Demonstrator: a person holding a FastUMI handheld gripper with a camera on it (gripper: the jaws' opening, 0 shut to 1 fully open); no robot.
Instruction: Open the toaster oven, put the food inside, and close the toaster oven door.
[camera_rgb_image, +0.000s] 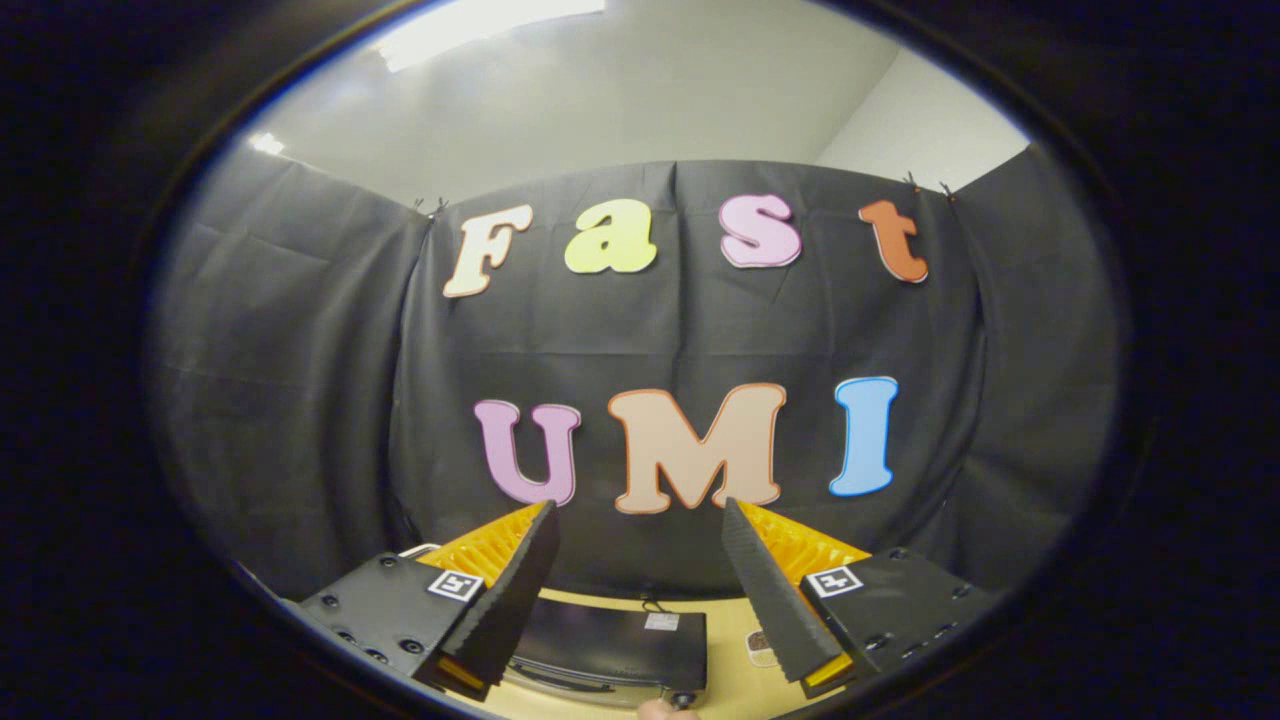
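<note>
Pale worktop (725, 640) carries the toaster oven (610, 648), seen below the gripper (640, 585); fingers spread, nothing held.

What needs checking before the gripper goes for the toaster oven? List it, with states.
1. Gripper fingers apart with nothing between them: ok.
2. Toaster oven in view, low between the fingers on the table: ok.
3. Oven door shut or open: cannot tell, the view takes in its dark top from above.
4. Door handle located: cannot tell from this angle.
5. Food located: cannot tell; a small pale item lies on the table beside the oven, too small to identify.
6. Gripper aimed at the oven: not ok, it points at the booth wall above it.
</note>
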